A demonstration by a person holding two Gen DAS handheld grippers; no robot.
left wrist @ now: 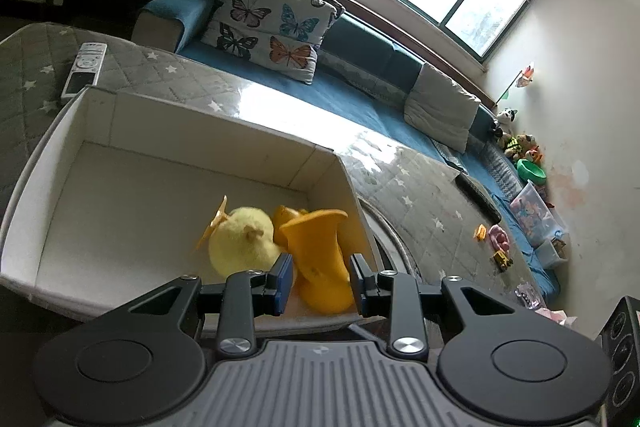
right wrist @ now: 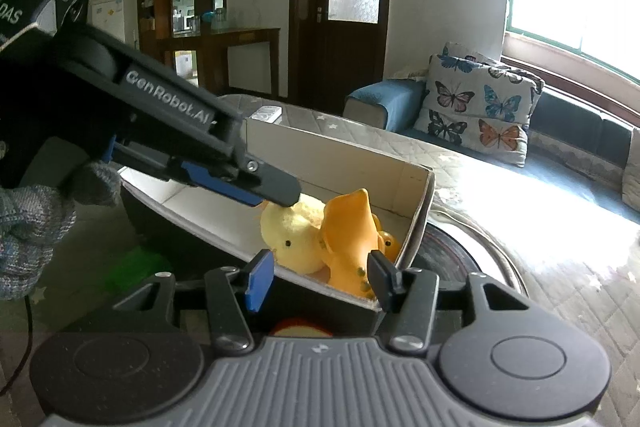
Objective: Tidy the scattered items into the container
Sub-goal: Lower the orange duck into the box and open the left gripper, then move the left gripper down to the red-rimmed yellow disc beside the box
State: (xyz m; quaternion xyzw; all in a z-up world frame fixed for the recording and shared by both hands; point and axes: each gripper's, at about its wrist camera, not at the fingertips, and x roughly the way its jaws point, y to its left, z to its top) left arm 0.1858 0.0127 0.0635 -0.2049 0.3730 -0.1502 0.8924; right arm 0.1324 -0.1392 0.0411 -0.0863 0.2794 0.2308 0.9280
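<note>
A white cardboard box (left wrist: pixel 120 115) stands on the quilted table. Inside, at its near right corner, lie a pale yellow plush chick (left wrist: pixel 242 241) and an orange rubber toy (left wrist: pixel 320 251). My left gripper (left wrist: pixel 320 285) is open, its jaws either side of the orange toy's lower end without closing on it. In the right wrist view the box (right wrist: pixel 420 203) holds the chick (right wrist: pixel 296 235) and the orange toy (right wrist: pixel 352 231). My right gripper (right wrist: pixel 320 277) is open and empty at the box's near edge. The left gripper's finger (right wrist: pixel 276 187) reaches in from the left above the chick.
A remote control (left wrist: pixel 84 69) lies behind the box. Small toys (left wrist: pixel 498 239) lie at the table's far right. A blue sofa (left wrist: pixel 340 95) with butterfly cushions (left wrist: pixel 272 23) runs behind the table. A red and yellow object (right wrist: pixel 300 327) shows below the box.
</note>
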